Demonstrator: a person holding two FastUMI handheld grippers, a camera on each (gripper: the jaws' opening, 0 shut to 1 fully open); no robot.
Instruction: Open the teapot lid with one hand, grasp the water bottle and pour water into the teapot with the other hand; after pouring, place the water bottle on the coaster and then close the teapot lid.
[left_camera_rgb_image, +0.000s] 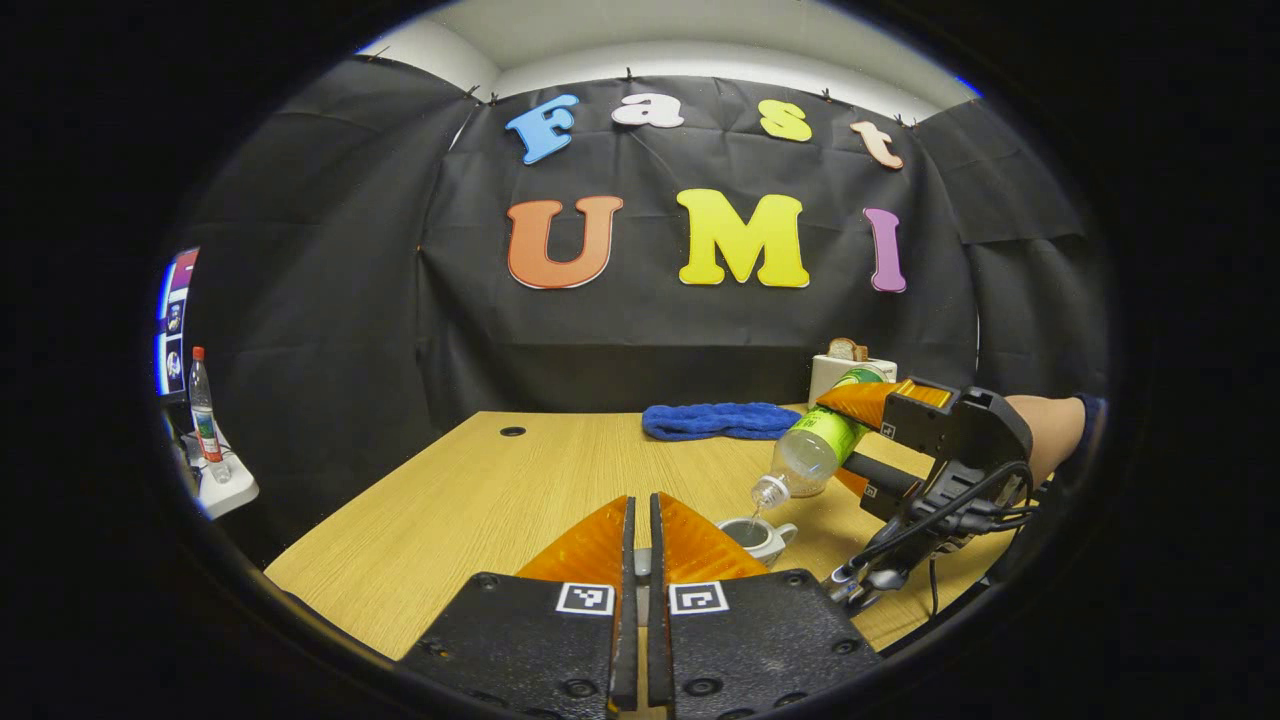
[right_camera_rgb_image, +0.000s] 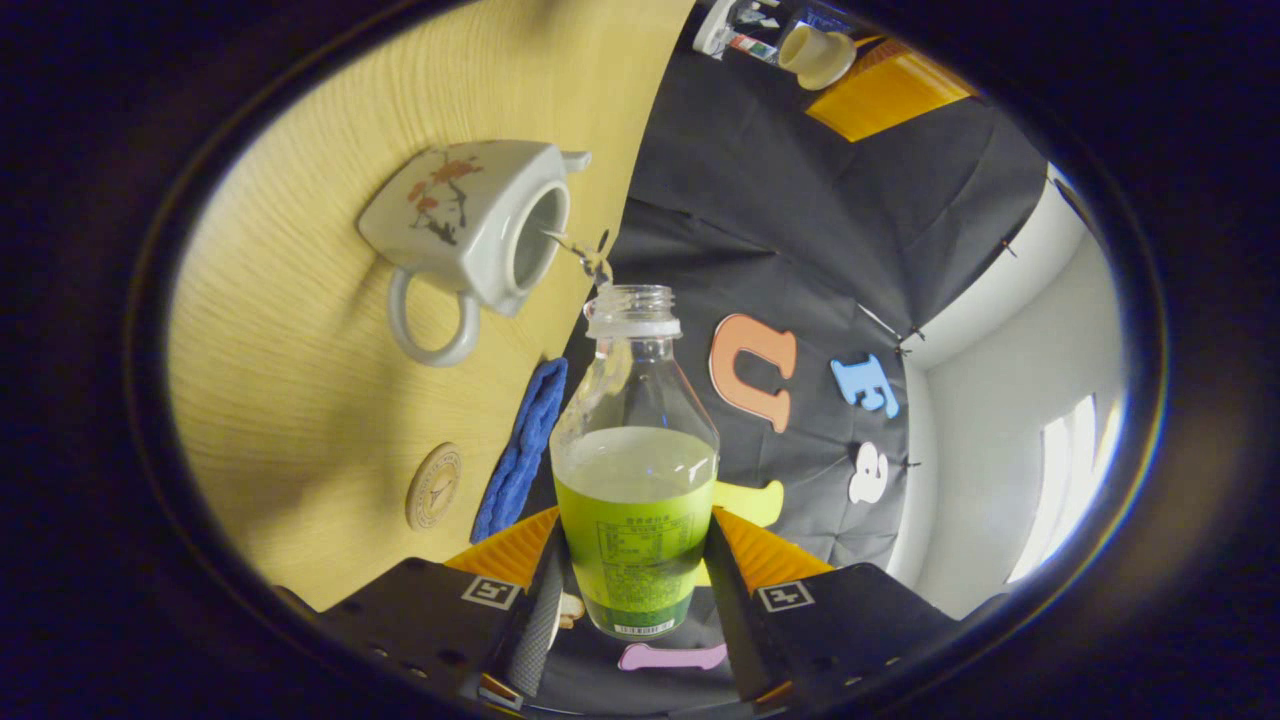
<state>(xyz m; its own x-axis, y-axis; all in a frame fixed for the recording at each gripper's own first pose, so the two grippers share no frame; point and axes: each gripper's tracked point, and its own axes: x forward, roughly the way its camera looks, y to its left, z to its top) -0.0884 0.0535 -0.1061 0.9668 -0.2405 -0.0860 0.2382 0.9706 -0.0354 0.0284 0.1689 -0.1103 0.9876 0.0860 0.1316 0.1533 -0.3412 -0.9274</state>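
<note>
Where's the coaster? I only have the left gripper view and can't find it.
Observer: In the right gripper view, the coaster lies on the table next to the blue cloth, apart from the teapot, with nothing on it.
Operator: How much is in the bottle?
Observer: The water bottle, gripped by the right tongs, has water up to about the top of its green label.
Operator: Where's the lid?
Observer: A cream teapot lid shows at the top of the right gripper view, apparently held by the left tongs.
</note>
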